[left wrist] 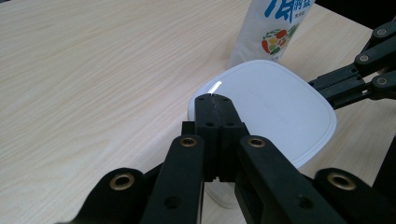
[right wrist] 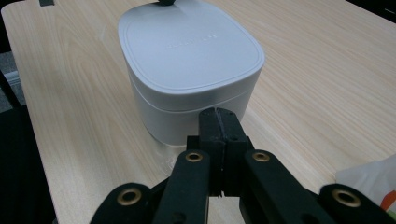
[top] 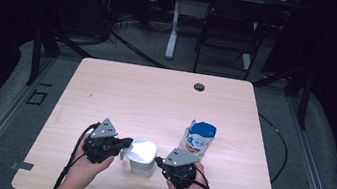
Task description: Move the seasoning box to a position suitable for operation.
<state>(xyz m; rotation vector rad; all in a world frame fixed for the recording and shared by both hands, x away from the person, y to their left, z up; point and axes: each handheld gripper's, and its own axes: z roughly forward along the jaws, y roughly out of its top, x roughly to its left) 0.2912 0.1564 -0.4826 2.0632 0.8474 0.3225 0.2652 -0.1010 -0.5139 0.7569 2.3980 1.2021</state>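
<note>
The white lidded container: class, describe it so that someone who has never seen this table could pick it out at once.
On the wooden table, look at the near edge, between the left gripper and the right gripper, both shut. The white lidded container stands there: a plain rounded-square tub, unlike the taller printed pouch with its blue top behind it.

On the counter (top: 156, 93), near the front edge: a lidded container (top: 141, 157). Just behind and to its right, a pouch (top: 198, 139). At the container's left, the left hand-held gripper (top: 124, 143); at its right, the right hand-held gripper (top: 158, 162).
</note>
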